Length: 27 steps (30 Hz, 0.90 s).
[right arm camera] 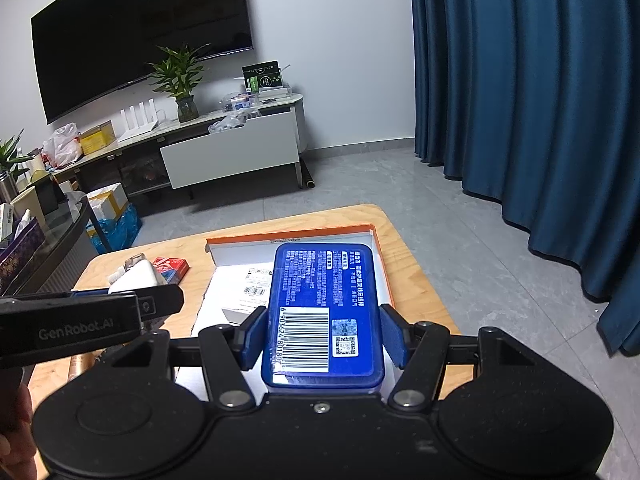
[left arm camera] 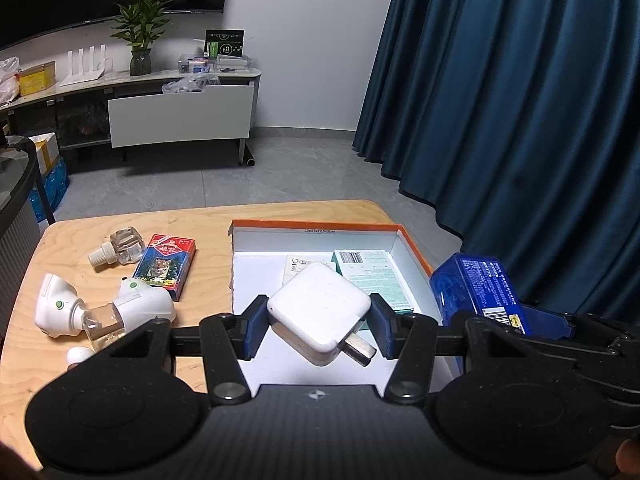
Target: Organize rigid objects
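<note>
My left gripper [left arm camera: 318, 326] is shut on a white square charger [left arm camera: 318, 310] with its plug pointing lower right, held over the orange-rimmed white box [left arm camera: 316, 226]. My right gripper [right arm camera: 323, 338] is shut on a blue plastic case [right arm camera: 323, 308] with a barcode label, held over the same box [right arm camera: 290, 238]. The case also shows at the right of the left wrist view [left arm camera: 476, 284]. Inside the box lie a teal-edged carton [left arm camera: 370, 274] and a white carton [left arm camera: 298, 266].
On the wooden table [left arm camera: 208, 216], left of the box, lie a red card pack [left arm camera: 166, 266], a clear bottle with white cap [left arm camera: 120, 248] and two white plug-in devices [left arm camera: 54, 306] [left arm camera: 140, 306]. The left gripper's body [right arm camera: 80, 320] crosses the right wrist view. Blue curtain [left arm camera: 520, 100] stands right.
</note>
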Each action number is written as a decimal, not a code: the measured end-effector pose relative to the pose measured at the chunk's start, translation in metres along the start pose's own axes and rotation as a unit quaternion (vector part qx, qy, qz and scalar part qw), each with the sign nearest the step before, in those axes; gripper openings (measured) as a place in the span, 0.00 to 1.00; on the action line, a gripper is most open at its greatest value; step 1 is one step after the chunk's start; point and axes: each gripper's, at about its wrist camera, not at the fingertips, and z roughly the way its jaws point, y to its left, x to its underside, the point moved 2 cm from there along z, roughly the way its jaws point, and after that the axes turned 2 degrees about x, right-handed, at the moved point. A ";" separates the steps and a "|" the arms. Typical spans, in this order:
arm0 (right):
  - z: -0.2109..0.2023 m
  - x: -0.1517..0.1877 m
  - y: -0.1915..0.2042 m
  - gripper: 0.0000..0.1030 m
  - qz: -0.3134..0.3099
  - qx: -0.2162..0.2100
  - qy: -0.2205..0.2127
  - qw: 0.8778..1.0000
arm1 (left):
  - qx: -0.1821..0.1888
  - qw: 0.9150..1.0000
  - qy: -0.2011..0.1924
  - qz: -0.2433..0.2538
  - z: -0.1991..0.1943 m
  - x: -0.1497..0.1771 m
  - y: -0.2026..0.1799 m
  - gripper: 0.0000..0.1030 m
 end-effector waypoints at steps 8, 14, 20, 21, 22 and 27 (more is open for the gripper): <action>-0.002 -0.001 0.001 0.69 -0.002 0.000 0.000 1.000 | 0.001 1.000 -0.002 -0.002 0.000 0.000 0.000 0.52; -0.001 -0.002 0.001 0.69 -0.001 0.000 0.001 1.000 | 0.000 1.000 -0.003 -0.003 -0.001 0.001 -0.001 0.52; -0.001 -0.002 0.001 0.69 0.000 0.000 0.001 1.000 | -0.001 1.000 -0.004 -0.003 -0.001 0.001 -0.001 0.52; -0.001 -0.002 0.002 0.69 0.000 0.000 0.001 1.000 | -0.001 1.000 -0.004 -0.003 -0.001 0.001 -0.001 0.52; -0.001 -0.002 0.002 0.69 -0.001 0.000 0.001 1.000 | -0.001 1.000 -0.003 -0.003 -0.001 0.001 -0.001 0.52; -0.001 -0.002 0.001 0.69 -0.001 0.000 0.001 1.000 | 0.000 1.000 -0.003 -0.003 -0.001 0.002 -0.002 0.52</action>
